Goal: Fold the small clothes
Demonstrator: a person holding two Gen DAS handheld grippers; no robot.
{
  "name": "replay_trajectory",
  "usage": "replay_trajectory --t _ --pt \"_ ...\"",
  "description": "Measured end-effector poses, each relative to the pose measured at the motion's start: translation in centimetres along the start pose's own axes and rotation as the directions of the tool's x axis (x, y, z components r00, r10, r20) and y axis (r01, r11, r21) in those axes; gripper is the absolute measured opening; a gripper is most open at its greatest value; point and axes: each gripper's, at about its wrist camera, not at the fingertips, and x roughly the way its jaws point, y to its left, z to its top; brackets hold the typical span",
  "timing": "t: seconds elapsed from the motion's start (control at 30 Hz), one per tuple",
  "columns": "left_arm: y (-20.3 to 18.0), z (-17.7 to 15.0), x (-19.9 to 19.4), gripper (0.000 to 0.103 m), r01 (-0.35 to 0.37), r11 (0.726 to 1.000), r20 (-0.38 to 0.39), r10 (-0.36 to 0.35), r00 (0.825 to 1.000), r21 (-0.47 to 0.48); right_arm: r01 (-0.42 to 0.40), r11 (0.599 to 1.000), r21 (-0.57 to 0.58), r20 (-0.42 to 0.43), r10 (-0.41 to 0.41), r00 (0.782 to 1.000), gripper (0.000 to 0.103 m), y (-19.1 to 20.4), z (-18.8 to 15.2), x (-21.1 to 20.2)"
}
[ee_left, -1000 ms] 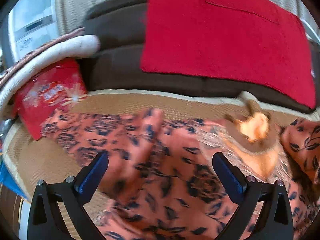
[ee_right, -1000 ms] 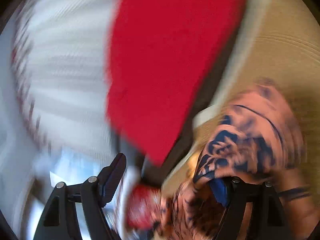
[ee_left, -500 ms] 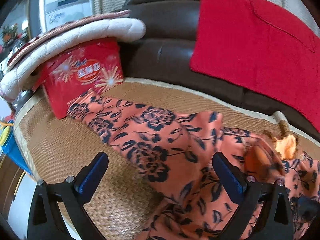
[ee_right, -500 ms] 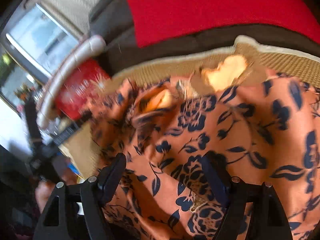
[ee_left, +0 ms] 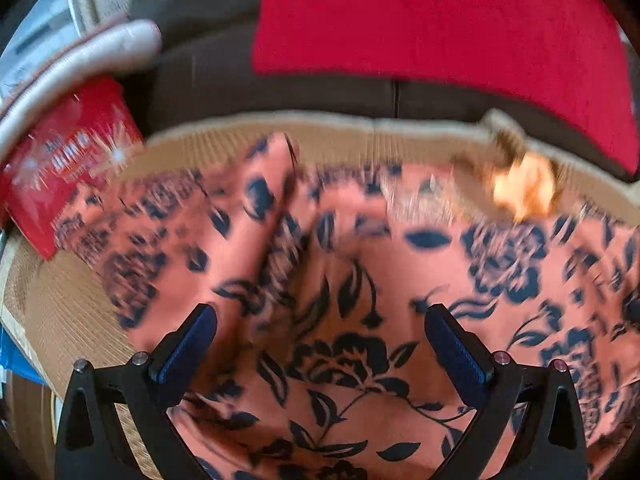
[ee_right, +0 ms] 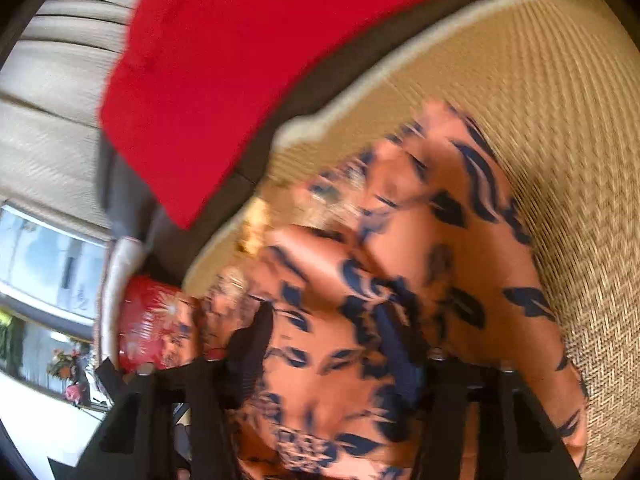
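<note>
An orange garment with a dark blue flower print (ee_left: 360, 280) lies rumpled on a woven straw mat (ee_left: 68, 312). It also fills the right wrist view (ee_right: 420, 280), blurred. My left gripper (ee_left: 320, 344) is open just above the cloth, with cloth lying between its fingers but not pinched. My right gripper (ee_right: 332, 356) hangs over the same cloth, tilted; its fingers are spread wide with cloth bunched between and over them, and the blur hides whether any is pinched.
A dark brown sofa back (ee_left: 208, 64) with a red towel (ee_left: 440, 32) runs behind the mat. A red printed bag (ee_left: 68, 160) and a padded cushion (ee_left: 80, 56) sit at the far left. A yellowish sunlit patch (ee_left: 524, 188) shows at the mat's far edge. The mat's edge (ee_right: 360, 92) also shows on the right.
The left gripper swung right and came lower over the garment. The right gripper rolled sideways and moved over the cloth's right part. Both views are blurred by motion.
</note>
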Motion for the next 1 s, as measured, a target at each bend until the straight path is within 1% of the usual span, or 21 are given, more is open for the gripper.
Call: replay_trajectory --t 0.03,0.1,0.17,0.2,0.23,0.3,0.33,0.4,0.47,0.5,0.53,0.63,0.7,0.77,0.8,0.83,0.87,0.9,0.93,0.97,1.0 --pt "-0.1 0.0 0.4 0.103 -0.007 1.0 -0.013 0.007 1.0 0.005 0.001 1.0 0.012 -0.002 -0.001 1.0 0.043 -0.3 0.2 -0.1" --pt "0.2 0.1 -0.3 0.103 0.0 1.0 0.003 0.0 1.0 -0.002 -0.024 1.0 0.015 0.009 0.024 1.0 0.045 -0.4 0.4 -0.5" --pt "1.9 0.5 -2.0 0.103 0.052 0.997 0.06 -0.049 0.997 -0.049 -0.048 0.999 -0.017 0.035 0.048 0.998 0.045 0.2 0.5 -1.3" --pt "3.0 0.6 -2.7 0.103 0.066 0.995 0.087 -0.059 0.994 -0.074 -0.059 0.997 -0.04 0.043 0.061 0.997 0.049 0.8 0.5 -1.3" --pt "4.3 0.9 -3.4 0.103 0.067 0.992 0.117 -0.054 0.992 -0.108 -0.073 0.995 -0.064 0.048 0.077 0.996 0.057 1.5 0.1 -1.3" --pt "7.5 1.2 -4.4 0.103 0.046 0.98 0.17 -0.013 0.985 -0.192 -0.092 0.991 -0.097 0.059 0.098 0.993 0.065 2.8 -0.8 -1.5" --pt "9.3 1.2 -4.7 0.103 0.034 0.97 0.189 0.013 0.982 -0.241 -0.092 0.99 -0.11 0.06 0.099 0.993 0.066 3.1 -1.1 -1.2" --pt "13.4 1.2 -4.8 0.103 0.012 0.938 0.203 0.062 0.977 -0.347 -0.09 0.986 -0.138 0.053 0.098 0.994 0.066 4.2 -1.8 -0.3" --pt "17.0 0.9 -4.1 0.103 -0.014 0.895 0.18 0.104 0.978 -0.445 -0.088 0.984 -0.152 0.043 0.095 0.995 0.066 4.9 -2.4 0.5" --pt "18.8 0.7 -3.7 0.103 -0.019 0.87 0.165 0.115 0.98 -0.493 -0.086 0.984 -0.157 0.036 0.093 0.995 0.066 5.1 -2.7 1.1" --pt "21.0 0.4 -3.0 0.103 -0.014 0.834 0.148 0.115 0.982 -0.552 -0.084 0.983 -0.163 0.027 0.089 0.996 0.066 5.3 -2.9 1.6" --pt "24.7 -0.4 -1.6 0.103 -0.004 0.762 0.123 0.11 0.986 -0.648 -0.065 0.979 -0.193 0.006 0.067 0.998 0.066 6.4 -3.7 3.1" --pt "26.8 -0.8 -0.4 0.103 0.03 0.719 0.128 0.082 0.988 -0.694 -0.057 0.975 -0.214 0.003 0.059 0.998 0.066 6.5 -4.0 3.3" --pt "28.2 -1.0 0.5 0.102 0.066 0.692 0.141 0.053 0.989 -0.719 -0.054 0.971 -0.234 -0.001 0.055 0.998 0.066 6.7 -4.0 3.2" --pt "28.7 -0.9 1.1 0.098 0.078 0.684 0.141 0.037 0.989 -0.725 -0.052 0.969 -0.241 -0.003 0.053 0.999 0.066 7.0 -4.1 3.4" --pt "29.3 -0.9 1.9 0.092 0.096 0.672 0.135 0.005 0.991 -0.735 -0.049 0.968 -0.247 -0.004 0.05 0.999 0.066 7.1 -4.1 3.6" --pt "29.7 -0.9 2.5 0.089 0.114 0.66 0.134 -0.02 0.991 -0.743 -0.047 0.967 -0.249 -0.004 0.047 0.999 0.066 7.3 -4.1 3.9" --pt "30.0 -1.0 3.0 0.084 0.142 0.641 0.14 -0.054 0.989 -0.755 -0.044 0.967 -0.25 -0.006 0.044 0.999 0.066 7.3 -4.1 4.1" --pt "30.5 -1.2 3.7 0.084 0.166 0.617 0.145 -0.085 0.986 -0.769 -0.04 0.967 -0.25 -0.008 0.039 0.999 0.066 7.3 -4.1 4.4" --pt "30.9 -1.1 4.0 0.083 0.183 0.602 0.161 -0.091 0.983 -0.777 -0.037 0.968 -0.249 -0.01 0.035 0.999 0.066 7.3 -4.1 4.5" --pt "31.3 -0.9 4.1 0.082 0.191 0.6 0.172 -0.089 0.981 -0.777 -0.034 0.968 -0.247 -0.012 0.032 0.999 0.066 7.2 -4.0 4.5"
